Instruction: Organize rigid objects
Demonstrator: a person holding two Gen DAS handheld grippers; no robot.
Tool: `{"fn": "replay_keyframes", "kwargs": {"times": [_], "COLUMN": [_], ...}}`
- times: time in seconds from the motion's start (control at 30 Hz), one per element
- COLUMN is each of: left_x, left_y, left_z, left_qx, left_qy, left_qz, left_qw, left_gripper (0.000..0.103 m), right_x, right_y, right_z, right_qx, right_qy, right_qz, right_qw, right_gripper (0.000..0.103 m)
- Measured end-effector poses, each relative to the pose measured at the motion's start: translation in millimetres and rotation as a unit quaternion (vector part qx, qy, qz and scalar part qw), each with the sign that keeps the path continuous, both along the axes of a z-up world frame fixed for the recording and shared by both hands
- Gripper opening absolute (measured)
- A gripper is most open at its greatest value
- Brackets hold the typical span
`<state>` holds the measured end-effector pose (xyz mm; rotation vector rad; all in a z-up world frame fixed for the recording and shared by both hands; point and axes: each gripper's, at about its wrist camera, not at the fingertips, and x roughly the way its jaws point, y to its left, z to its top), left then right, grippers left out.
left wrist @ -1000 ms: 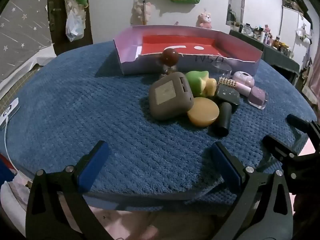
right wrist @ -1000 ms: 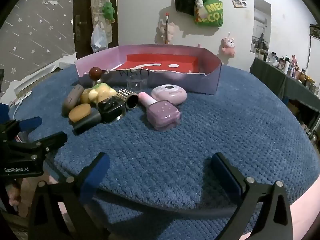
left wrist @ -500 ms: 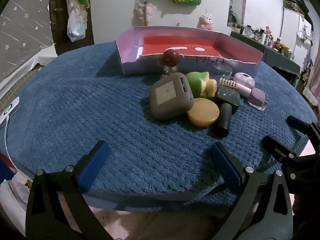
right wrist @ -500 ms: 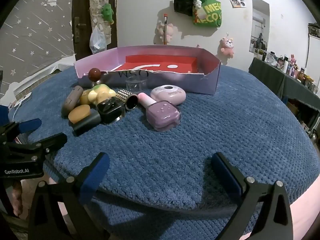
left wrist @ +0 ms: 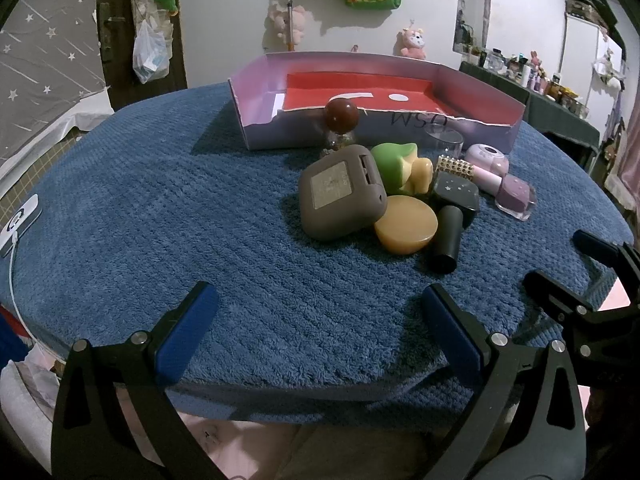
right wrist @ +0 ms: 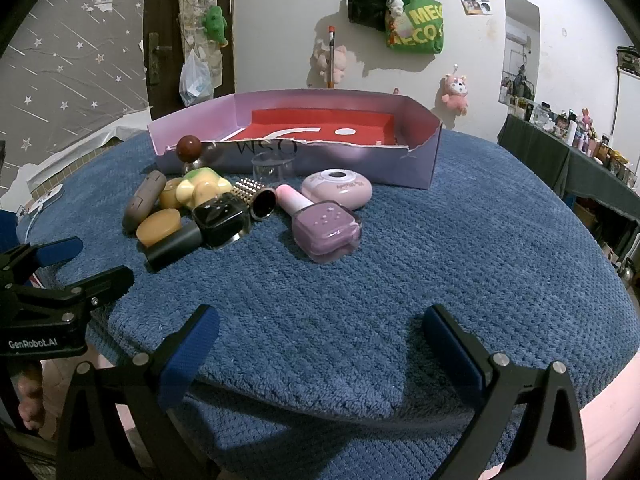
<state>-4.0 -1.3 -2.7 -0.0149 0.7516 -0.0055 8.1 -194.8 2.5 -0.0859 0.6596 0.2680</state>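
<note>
Since a second ago almost nothing has changed: my left hand-held gripper and my right hand-held gripper still hover spread wide and holding nothing over the near edge of the blue tabletop, only slightly shifted. The pile of small objects lies untouched just in front of the pink box. My left view shows the broad labelled face of the grey case beside the amber disc. My right view sees that grey case edge-on, but shows the lilac nail-polish bottle and the pink compact plainly, and the open end of the studded tube.
</note>
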Motion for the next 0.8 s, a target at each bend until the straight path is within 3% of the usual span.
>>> {"fn": "replay_keyframes", "kwargs": {"times": [0.8], "left_x": [8.7], "left_y": [0.4], "left_z": [2.7], "left_qx": [-0.002], "left_qy": [0.01], "left_qz": [-0.006], "left_qw": [0.9999], "left_gripper": [0.101], "right_x": [-1.6], "right_y": [-0.3], "right_z": [-6.2], "right_qx": [-0.002], "right_qy": [0.004], "right_qz": [0.003], "right_qw": [1.0], "right_gripper": [0.103]}}
